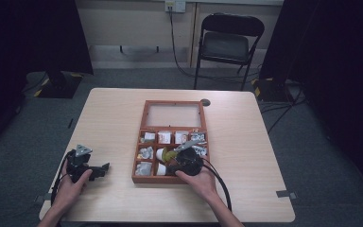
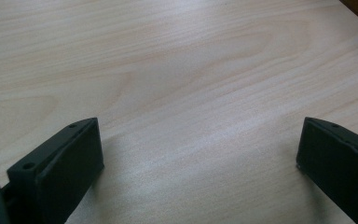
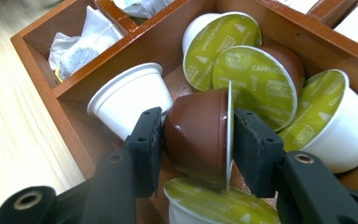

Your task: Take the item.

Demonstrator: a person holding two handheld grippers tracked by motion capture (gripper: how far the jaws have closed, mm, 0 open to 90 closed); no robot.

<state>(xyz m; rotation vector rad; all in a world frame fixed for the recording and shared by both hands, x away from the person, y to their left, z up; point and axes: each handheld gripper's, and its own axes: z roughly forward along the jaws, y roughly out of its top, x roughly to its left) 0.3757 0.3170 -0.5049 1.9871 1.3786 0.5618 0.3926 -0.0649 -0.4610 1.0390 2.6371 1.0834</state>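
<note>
The pale wooden surface (image 1: 246, 142) carries a compartmented wooden box (image 1: 172, 142) at the frame's centre. At lower left, the left gripper (image 2: 200, 149) rests on bare wood, jaws wide apart. In the box's lower middle compartment, the right gripper (image 3: 196, 140) clamps a brown capsule (image 3: 198, 135) among green-lidded capsules (image 3: 254, 84).

Light wooden table (image 1: 246, 142), black folding metal chair (image 1: 227, 45) beyond its far edge, grey carpeted floor (image 1: 123, 78), black cable (image 1: 177, 56) trailing down from white wall socket (image 1: 175, 5)
</note>
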